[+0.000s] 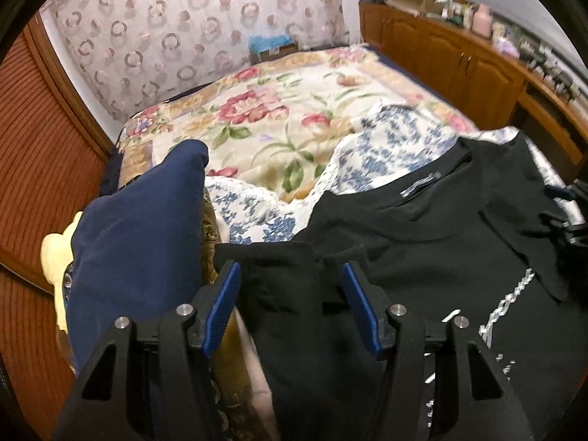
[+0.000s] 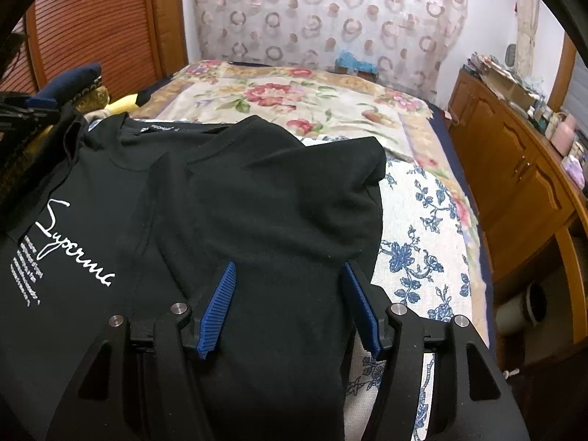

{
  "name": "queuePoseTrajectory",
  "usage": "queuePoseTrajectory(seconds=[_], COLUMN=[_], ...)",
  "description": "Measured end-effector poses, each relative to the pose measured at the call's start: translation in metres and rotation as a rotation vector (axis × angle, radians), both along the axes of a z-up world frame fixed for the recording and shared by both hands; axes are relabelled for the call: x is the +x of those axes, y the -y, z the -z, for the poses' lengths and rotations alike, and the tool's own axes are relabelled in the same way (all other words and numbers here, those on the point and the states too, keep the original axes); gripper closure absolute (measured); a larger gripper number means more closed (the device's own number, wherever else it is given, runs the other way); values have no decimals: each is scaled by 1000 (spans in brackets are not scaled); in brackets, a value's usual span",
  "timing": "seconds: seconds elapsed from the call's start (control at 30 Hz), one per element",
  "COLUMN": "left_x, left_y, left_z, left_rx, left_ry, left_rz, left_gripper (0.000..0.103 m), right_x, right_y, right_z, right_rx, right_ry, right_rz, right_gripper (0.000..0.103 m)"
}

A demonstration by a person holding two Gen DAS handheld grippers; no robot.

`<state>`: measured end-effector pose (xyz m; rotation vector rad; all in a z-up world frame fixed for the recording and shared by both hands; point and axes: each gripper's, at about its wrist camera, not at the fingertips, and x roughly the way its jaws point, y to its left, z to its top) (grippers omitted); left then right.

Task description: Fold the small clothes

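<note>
Right wrist view shows the black T-shirt (image 2: 257,202) lying on the bed (image 2: 294,84), its right side already folded inward over the white script print (image 2: 73,242) and the neck label (image 2: 158,129) pointing toward the far end. It rests partly on a blue-flowered white cloth (image 2: 422,257) spread over the floral bedcover. The shirt looks light and limp: thin knit that will sag, crease and slide on itself, so it should be taken at an edge or a sleeve seam, pinching both layers, rather than in the middle of a panel. The right tongs (image 2: 288,305) stand apart above the folded panel, with cloth lying between the blue pads but not pressed by them. In the left wrist view, the left tongs (image 1: 290,308) are likewise apart over the crumpled left sleeve (image 1: 286,275), nothing clamped; that sleeve is probably the next part to fold in. A navy garment (image 1: 139,239) and a yellow soft toy (image 1: 58,257) lie just beside the shirt. A wooden cabinet (image 1: 459,62) runs along the bed's far side.
</note>
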<state>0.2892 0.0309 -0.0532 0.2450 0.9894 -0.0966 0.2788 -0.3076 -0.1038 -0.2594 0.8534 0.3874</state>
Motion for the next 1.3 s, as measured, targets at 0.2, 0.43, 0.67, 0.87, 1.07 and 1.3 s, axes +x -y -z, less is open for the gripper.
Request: queuePoseTrajectory(seconds=[0.2, 0.43, 0.67, 0.87, 1.07, 1.3], left_x=[-2, -12, -44, -60, -67, -70], left_y=[-3, -24, -64, -75, -69, -68], left_z=[9, -9, -49, -55, -59, -58], left_rx=[104, 11, -122, -204, -215, -244], left_ry=[8, 48, 190, 226, 241, 248], left_rz=[-7, -26, -109, -103, -78, -69], left_gripper=[73, 100, 101, 101, 101, 101], right_x=[0, 0, 0, -1, 12, 55], right_y=[0, 0, 0, 0, 13, 32], right_z=[0, 0, 0, -2, -20, -21], right_rx=[1, 0, 1, 15, 32, 103], right_ry=[0, 0, -1, -8, 19, -37], right_rz=[0, 0, 0, -2, 18, 43], right_gripper=[41, 41, 41, 41, 41, 44])
